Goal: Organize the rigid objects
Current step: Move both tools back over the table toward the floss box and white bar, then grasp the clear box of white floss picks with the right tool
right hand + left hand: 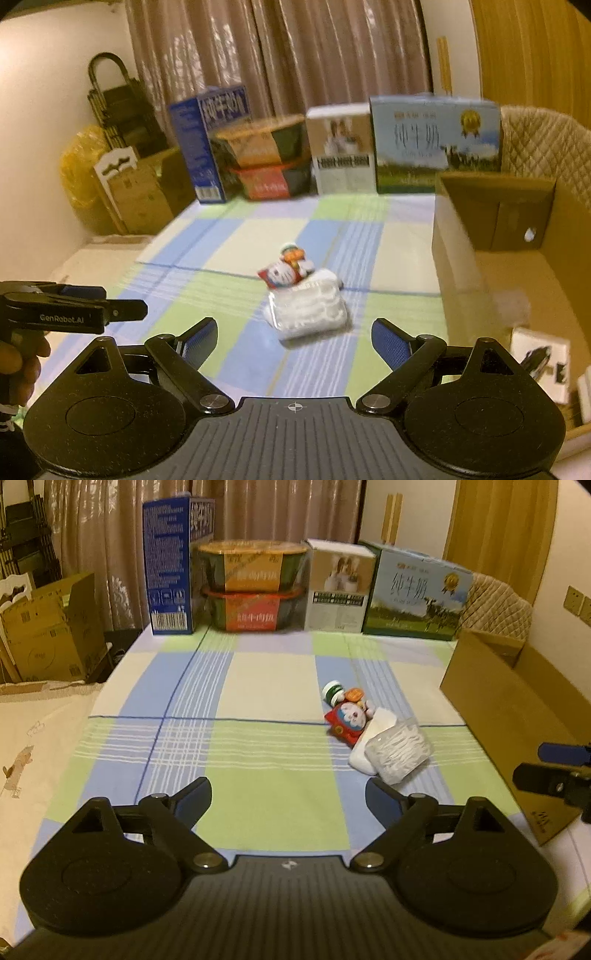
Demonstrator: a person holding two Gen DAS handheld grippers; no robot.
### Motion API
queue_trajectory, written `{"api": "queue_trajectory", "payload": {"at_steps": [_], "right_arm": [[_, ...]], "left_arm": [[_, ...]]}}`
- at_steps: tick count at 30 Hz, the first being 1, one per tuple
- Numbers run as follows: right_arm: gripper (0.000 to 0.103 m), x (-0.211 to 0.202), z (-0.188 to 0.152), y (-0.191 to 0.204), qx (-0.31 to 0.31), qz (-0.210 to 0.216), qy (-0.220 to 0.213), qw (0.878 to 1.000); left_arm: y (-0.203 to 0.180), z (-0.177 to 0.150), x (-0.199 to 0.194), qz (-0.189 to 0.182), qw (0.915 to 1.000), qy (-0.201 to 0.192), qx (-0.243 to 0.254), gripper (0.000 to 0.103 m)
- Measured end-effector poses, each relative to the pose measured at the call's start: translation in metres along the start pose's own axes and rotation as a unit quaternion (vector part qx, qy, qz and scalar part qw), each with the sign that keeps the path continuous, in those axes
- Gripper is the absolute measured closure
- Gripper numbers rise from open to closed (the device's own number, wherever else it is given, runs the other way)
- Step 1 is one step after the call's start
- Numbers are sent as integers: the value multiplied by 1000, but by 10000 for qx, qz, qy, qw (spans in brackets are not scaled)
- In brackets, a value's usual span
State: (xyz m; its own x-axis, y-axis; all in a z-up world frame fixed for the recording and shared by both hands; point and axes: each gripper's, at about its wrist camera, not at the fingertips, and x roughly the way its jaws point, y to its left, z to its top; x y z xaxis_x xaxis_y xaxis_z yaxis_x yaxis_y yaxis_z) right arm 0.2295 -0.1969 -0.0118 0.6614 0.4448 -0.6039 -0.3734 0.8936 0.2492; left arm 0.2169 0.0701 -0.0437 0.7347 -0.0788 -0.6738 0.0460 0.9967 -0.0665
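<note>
A small heap lies on the checked cloth: a clear tub of cotton swabs [400, 751] on a white soap-like block [364, 762], a red Doraemon toy [349, 718], and a small green-capped bottle [332, 691]. The heap also shows in the right wrist view, swabs tub [310, 312] in front, toy [280, 275] behind. My left gripper [288, 799] is open and empty, left of the heap. My right gripper [293, 338] is open and empty, just short of the swabs tub; it shows from the side in the left wrist view [554, 771].
An open cardboard box [495, 236] stands at the right with a few items inside, also in the left wrist view [517, 716]. Milk cartons [415, 592], stacked noodle bowls [253, 585] and a blue carton [171, 568] line the far edge.
</note>
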Motion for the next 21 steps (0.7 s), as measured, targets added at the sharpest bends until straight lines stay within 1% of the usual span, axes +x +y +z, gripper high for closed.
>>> {"api": "queue_trajectory", "payload": {"at_steps": [4,8,12,17,21], "right_arm": [[15,22,-8,-5,-32,-5,160,9999],[15,43,-8,-11,-65,26,229,9997],[15,62,-5,-18,56,29,302,9995],[15,84,0,-18,-124,13,374,9992],[15,101,3,-21,-159,84,453,9988]], "left_arm": [[-1,-4,26,109,9999,29,117,14],[3,-2,47,18,9999,90,80,11],[-2,7,61,204,9991,-25,368,8],[8,16,79,184,9998,-55,69,7],[5,18,87,280,9991,-111,312,4]]}}
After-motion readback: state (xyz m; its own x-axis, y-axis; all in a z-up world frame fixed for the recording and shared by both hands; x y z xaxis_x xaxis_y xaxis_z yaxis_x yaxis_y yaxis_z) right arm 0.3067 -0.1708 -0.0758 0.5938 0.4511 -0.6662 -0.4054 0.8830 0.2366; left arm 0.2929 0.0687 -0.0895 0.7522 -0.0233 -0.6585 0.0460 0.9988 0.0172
